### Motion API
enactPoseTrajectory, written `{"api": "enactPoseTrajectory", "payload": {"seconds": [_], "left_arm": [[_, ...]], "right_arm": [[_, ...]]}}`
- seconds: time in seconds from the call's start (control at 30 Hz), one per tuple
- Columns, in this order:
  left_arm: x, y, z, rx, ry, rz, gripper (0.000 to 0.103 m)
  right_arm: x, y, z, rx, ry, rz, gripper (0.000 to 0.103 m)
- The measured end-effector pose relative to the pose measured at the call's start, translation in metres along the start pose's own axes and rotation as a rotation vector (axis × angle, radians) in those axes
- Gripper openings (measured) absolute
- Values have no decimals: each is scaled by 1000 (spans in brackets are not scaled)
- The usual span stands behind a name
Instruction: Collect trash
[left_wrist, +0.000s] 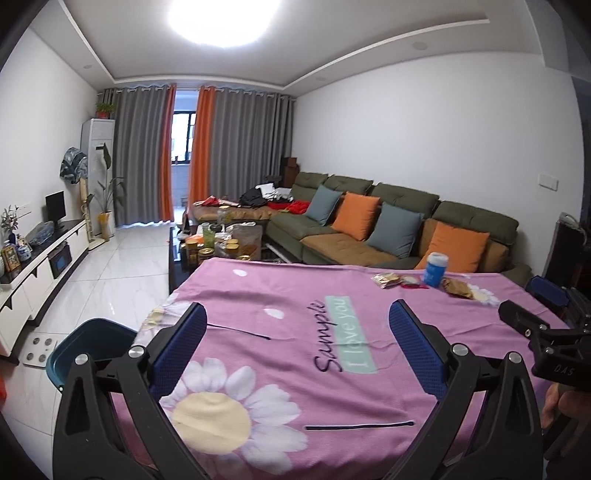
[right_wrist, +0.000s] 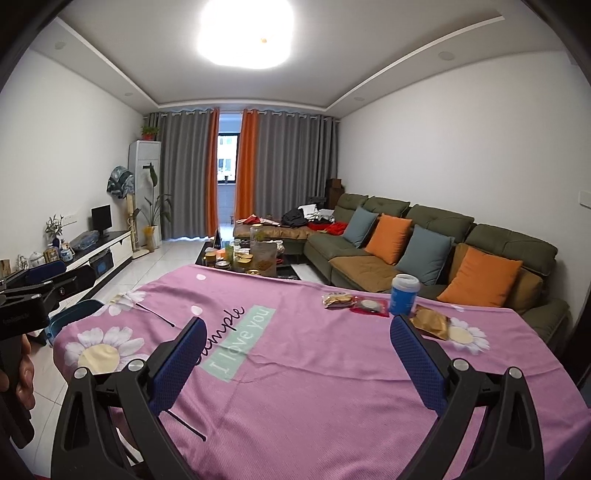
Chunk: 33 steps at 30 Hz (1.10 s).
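Note:
On the pink flowered tablecloth (right_wrist: 314, 369) at the far right lie several snack wrappers: a pale one (right_wrist: 336, 300), a red one (right_wrist: 369, 305) and a gold one (right_wrist: 430, 322), around an upright blue cup with a white lid (right_wrist: 403, 294). The same cup (left_wrist: 436, 268) and wrappers (left_wrist: 386, 279) show in the left wrist view. A teal bin (left_wrist: 92, 341) stands on the floor at the table's left edge. My left gripper (left_wrist: 297, 325) is open and empty above the table's near middle. My right gripper (right_wrist: 297, 341) is open and empty, well short of the wrappers.
A green sofa with orange and grey cushions (right_wrist: 424, 247) runs behind the table on the right. A cluttered coffee table with jars (right_wrist: 243, 258) is beyond the far edge. A white TV cabinet (left_wrist: 37, 273) lines the left wall. A white scale (left_wrist: 38, 349) lies by the bin.

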<state>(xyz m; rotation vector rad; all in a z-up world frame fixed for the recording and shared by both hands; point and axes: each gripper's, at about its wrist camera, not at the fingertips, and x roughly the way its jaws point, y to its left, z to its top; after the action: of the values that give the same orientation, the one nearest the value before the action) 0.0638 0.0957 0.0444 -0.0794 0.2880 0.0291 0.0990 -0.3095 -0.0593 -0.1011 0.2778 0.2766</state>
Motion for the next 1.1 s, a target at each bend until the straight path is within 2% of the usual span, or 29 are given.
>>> {"api": "enactPoseTrajectory", "payload": {"seconds": [0.23, 0.57, 0.8, 1.1], "left_arm": [[-11, -6, -8, -26, -20, -31, 97], [-16, -21, -22, 2, -27, -76, 97], [-32, -21, -35, 23, -80, -71, 97], [-53, -20, -42, 12, -167, -68, 97]], "right_arm": [[-16, -3, -7, 11, -19, -30, 96], [-28, -8, -20, 24, -40, -90, 96], [-41, -9, -34, 90, -58, -91, 96], [-56, 7, -42, 94, -109, -79, 96]]}}
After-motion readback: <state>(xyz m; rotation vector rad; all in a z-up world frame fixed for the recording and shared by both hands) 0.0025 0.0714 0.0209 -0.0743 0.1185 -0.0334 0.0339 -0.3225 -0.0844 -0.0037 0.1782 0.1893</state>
